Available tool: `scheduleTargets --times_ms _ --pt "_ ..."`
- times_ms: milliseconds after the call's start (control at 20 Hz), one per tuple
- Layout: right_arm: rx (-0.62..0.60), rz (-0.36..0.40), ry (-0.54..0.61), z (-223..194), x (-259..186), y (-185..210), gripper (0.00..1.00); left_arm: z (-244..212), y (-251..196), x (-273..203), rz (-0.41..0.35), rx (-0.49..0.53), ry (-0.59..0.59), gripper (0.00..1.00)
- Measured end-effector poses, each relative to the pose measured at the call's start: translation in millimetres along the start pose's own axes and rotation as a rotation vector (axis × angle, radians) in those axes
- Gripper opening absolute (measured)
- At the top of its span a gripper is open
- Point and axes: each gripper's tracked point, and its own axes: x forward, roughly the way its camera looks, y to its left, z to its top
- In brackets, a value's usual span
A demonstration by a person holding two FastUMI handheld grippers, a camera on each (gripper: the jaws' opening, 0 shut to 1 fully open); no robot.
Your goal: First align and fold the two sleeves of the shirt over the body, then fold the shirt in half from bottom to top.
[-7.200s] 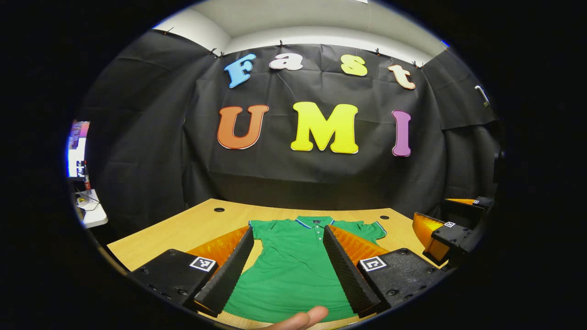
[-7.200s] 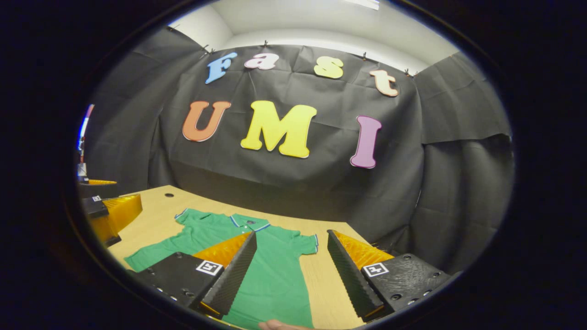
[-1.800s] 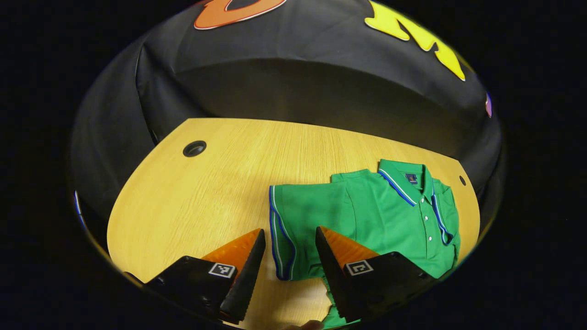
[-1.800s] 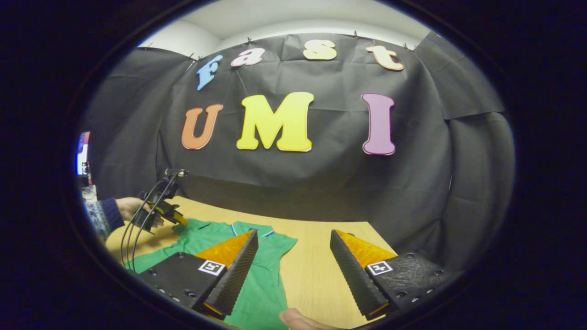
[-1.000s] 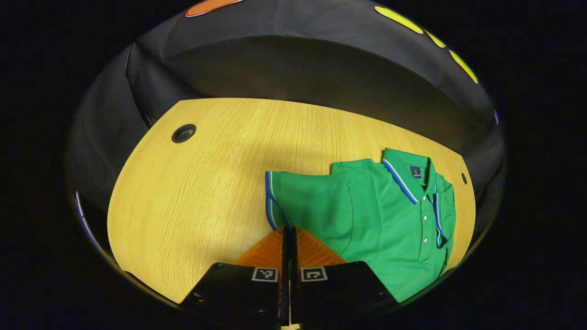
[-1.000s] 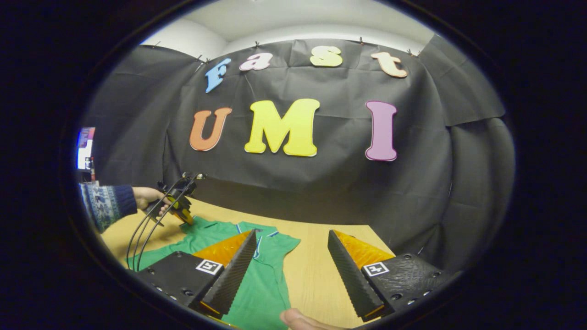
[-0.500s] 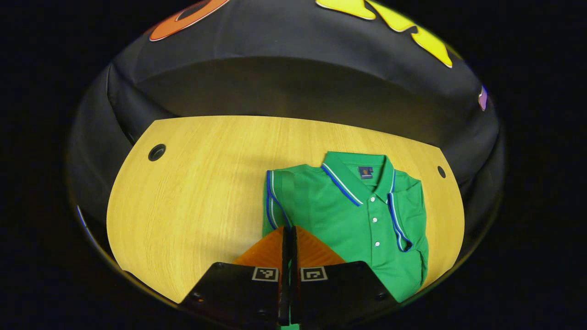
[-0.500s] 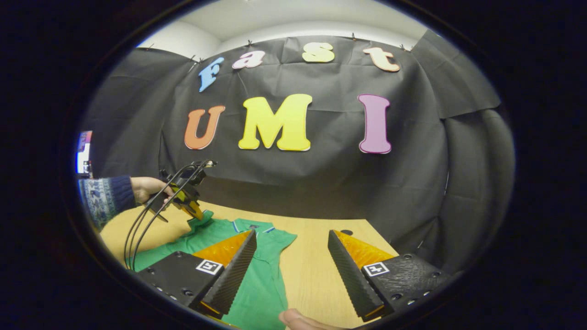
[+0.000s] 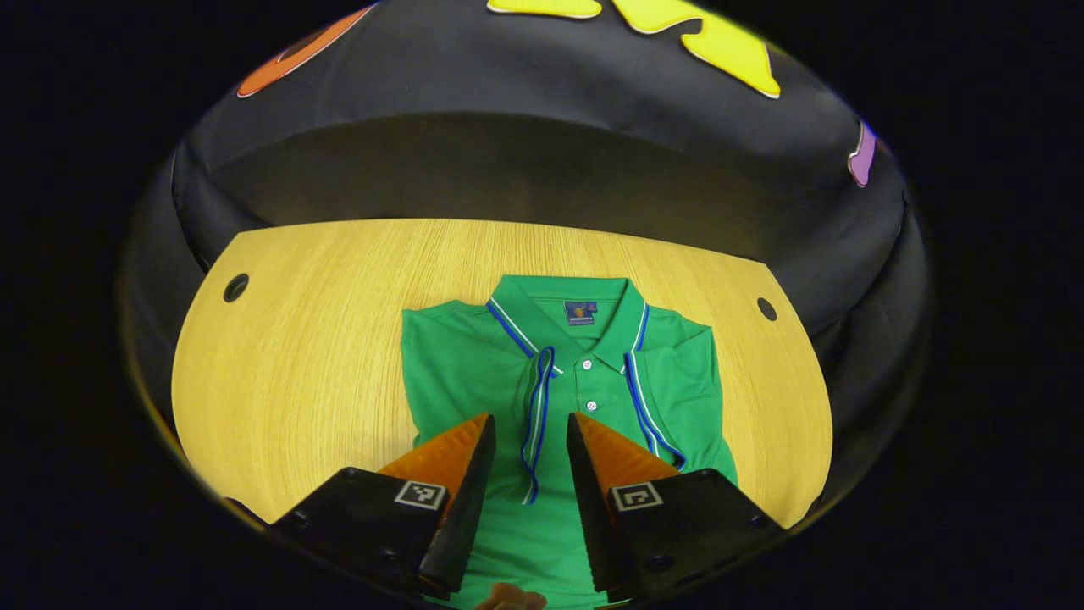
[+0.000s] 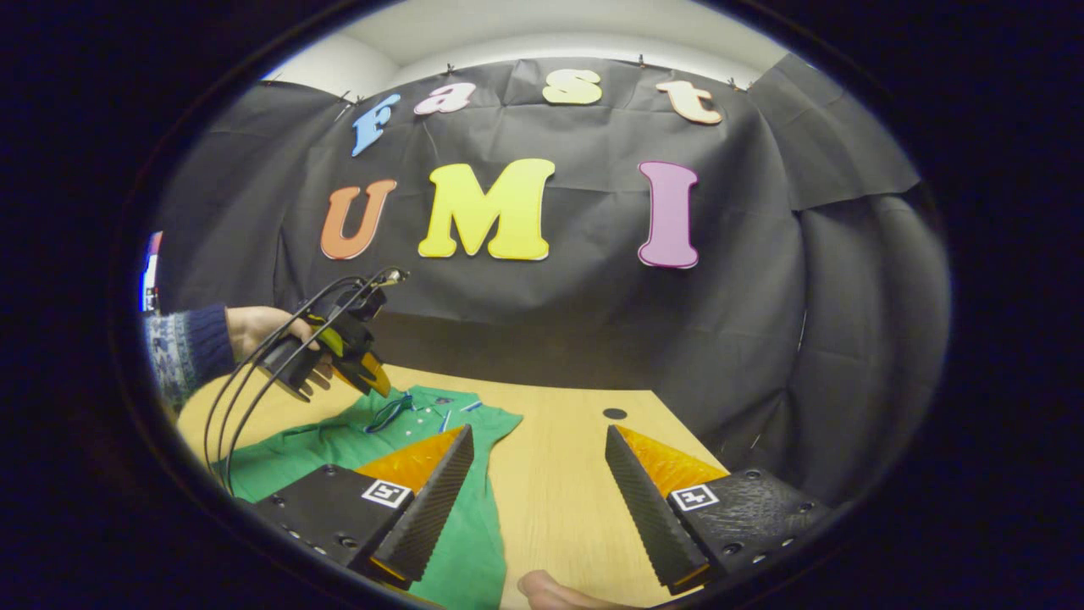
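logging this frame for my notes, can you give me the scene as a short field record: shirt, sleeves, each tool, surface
shirt: green polo shirt lying flat, collar toward the booth wall
sleeves: both sleeves lie folded over the body, striped cuffs near the button placket
left tool: left tool open above the shirt's middle, gripping nothing
right tool: right tool open, off the shirt's edge, above bare wood
surface: wooden table with two round holes
bottom fold: not yet done

Green shirt (image 9: pixel 474 373) with blue-white trim, light wood-grain table (image 9: pixel 296 356)
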Motion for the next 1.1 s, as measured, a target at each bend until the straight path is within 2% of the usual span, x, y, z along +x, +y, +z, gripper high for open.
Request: scheduleTargets --times_ms 250,300,350,400,550,750,950,1100 --pt "-0.008 0.012 0.008 -4 -12 12 0.95 18 -4 -60 0.056 0.098 -0.171 0.67" --pt "-0.012 0.015 0.002 -3 -15 15 0.95 22 -7 -76 0.061 0.11 -0.224 0.71" --pt "-0.019 0.015 -0.001 -3 -20 17 0.95 25 -11 -92 0.06 0.117 -0.283 0.88" --pt "-0.026 0.014 -0.008 -2 -26 20 0.95 26 -14 -106 0.059 0.122 -0.33 0.79" --pt "-0.036 0.014 -0.029 -5 -44 28 0.95 17 -14 -158 0.086 0.149 -0.494 0.99" --pt "-0.044 0.024 -0.037 -16 -71 42 0.95 -25 -22 -205 0.045 0.121 -0.609 1.0" --pt "-0.071 -0.025 -0.052 -18 -97 38 0.95 -72 -7 -241 0.09 0.143 -0.658 0.99" --pt "-0.106 -0.064 -0.072 -15 -115 30 0.95 -116 5 -250 0.103 0.149 -0.631 0.99"
